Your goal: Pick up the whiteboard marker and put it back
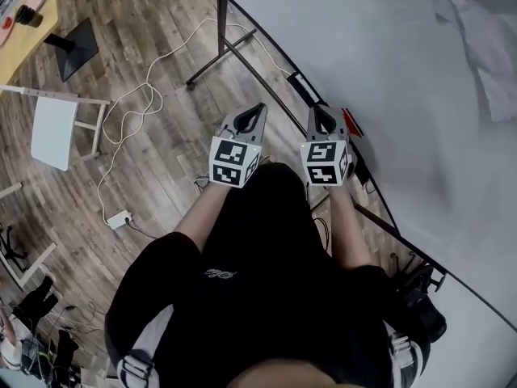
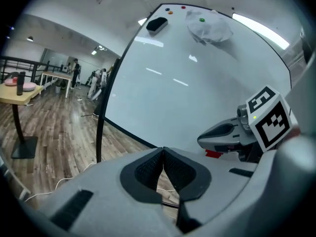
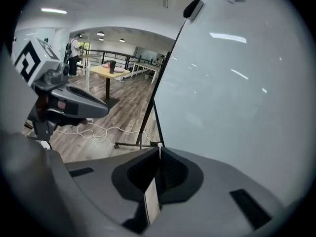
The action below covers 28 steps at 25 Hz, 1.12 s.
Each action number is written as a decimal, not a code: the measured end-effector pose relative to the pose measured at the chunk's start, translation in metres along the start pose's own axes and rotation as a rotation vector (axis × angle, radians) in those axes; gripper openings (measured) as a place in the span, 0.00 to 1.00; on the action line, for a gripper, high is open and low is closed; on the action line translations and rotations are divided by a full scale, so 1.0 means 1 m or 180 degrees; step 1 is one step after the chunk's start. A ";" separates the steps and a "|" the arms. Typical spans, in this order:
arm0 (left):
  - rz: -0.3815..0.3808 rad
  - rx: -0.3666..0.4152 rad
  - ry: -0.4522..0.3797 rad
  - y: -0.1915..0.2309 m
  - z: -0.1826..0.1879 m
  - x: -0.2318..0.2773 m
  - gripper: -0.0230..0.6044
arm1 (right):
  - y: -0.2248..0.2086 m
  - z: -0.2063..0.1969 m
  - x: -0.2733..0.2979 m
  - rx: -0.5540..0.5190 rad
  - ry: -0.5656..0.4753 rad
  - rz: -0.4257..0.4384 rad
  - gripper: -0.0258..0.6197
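Both grippers are held up side by side in front of the whiteboard (image 1: 388, 71). In the head view my left gripper (image 1: 258, 106) and right gripper (image 1: 321, 108) point at the board's lower edge. A small red object (image 1: 352, 124), possibly the marker, lies on the ledge just right of the right gripper; it shows as a red bit (image 2: 213, 153) in the left gripper view. My left gripper (image 2: 163, 149) is shut with nothing in it. My right gripper (image 3: 159, 149) is also shut and holds nothing. Neither touches the red object.
A black eraser (image 2: 157, 23), coloured magnets and a crumpled sheet (image 2: 210, 26) sit high on the board. The board's black stand leg (image 1: 222, 47) and a white cable (image 1: 137, 103) cross the wooden floor. A white stool (image 1: 55, 132) and a yellow table (image 1: 28, 23) stand to the left.
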State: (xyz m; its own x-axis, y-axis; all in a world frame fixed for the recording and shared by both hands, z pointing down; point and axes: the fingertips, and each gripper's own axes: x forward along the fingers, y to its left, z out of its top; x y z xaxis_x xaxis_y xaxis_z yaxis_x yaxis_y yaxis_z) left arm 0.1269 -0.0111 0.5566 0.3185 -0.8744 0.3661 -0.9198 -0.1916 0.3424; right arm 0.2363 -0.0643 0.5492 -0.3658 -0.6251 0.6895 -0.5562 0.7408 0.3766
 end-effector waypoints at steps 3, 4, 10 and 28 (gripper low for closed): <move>-0.0041 -0.0050 0.0076 0.007 -0.007 0.011 0.05 | -0.004 -0.010 0.026 -0.0239 0.0258 -0.0099 0.05; -0.0037 -0.0080 0.0094 0.010 -0.009 0.013 0.05 | -0.004 -0.014 0.034 -0.0281 0.0333 -0.0097 0.05; 0.0067 -0.0159 0.0238 0.040 -0.019 0.029 0.05 | 0.000 -0.044 0.086 -0.0576 0.0801 -0.0064 0.05; 0.0135 -0.0180 0.0464 0.055 -0.032 0.055 0.05 | -0.001 -0.070 0.126 -0.0961 0.1325 -0.0031 0.15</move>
State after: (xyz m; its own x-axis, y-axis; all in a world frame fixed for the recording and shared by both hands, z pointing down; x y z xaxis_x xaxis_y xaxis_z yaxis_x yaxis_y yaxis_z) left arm 0.1011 -0.0552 0.6227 0.3134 -0.8065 0.5014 -0.9200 -0.1271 0.3707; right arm 0.2435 -0.1262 0.6790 0.0005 -0.5270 0.8499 -0.2954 0.8119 0.5036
